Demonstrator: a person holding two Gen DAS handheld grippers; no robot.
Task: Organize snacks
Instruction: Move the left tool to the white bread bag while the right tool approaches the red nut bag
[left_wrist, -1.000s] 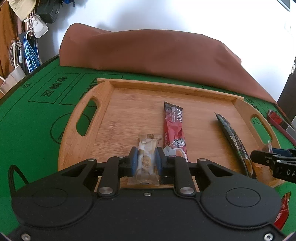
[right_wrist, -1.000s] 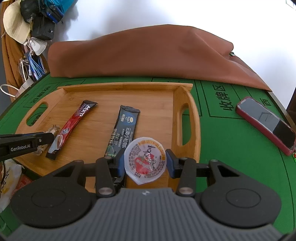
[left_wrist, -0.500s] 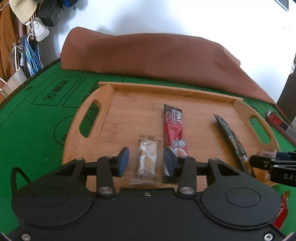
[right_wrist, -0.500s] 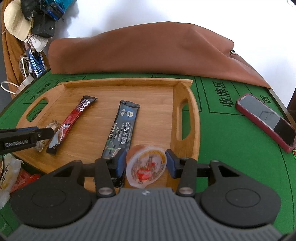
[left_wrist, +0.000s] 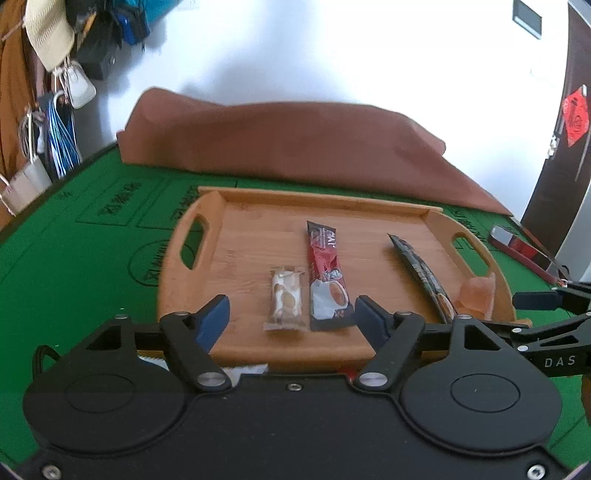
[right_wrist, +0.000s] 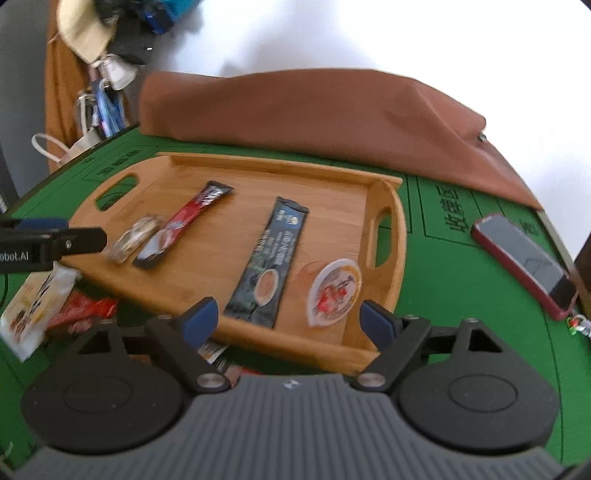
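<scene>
A wooden tray (left_wrist: 258, 214) (right_wrist: 332, 192) lies on the green table. On it, left to right, lie a small white candy bar (left_wrist: 285, 298) (right_wrist: 133, 238), a red coffee stick (left_wrist: 327, 273) (right_wrist: 186, 221), a dark coffee stick (left_wrist: 421, 271) (right_wrist: 275, 258) and a jelly cup (right_wrist: 334, 291) (left_wrist: 476, 295) at the right front corner. My left gripper (left_wrist: 291, 317) is open and empty, just in front of the candy bar. My right gripper (right_wrist: 286, 317) is open and empty, in front of the dark stick and the jelly cup.
A brown cloth (left_wrist: 295, 144) lies heaped behind the tray. A red phone (right_wrist: 524, 262) lies to the tray's right. Loose snack packets (right_wrist: 40, 302) lie on the table at the tray's front left. Bags hang at the far left.
My left gripper let go of the candy bar on the tray, opened wide and drew back. My right gripper let go of the jelly cup on the tray, opened and drew back.
</scene>
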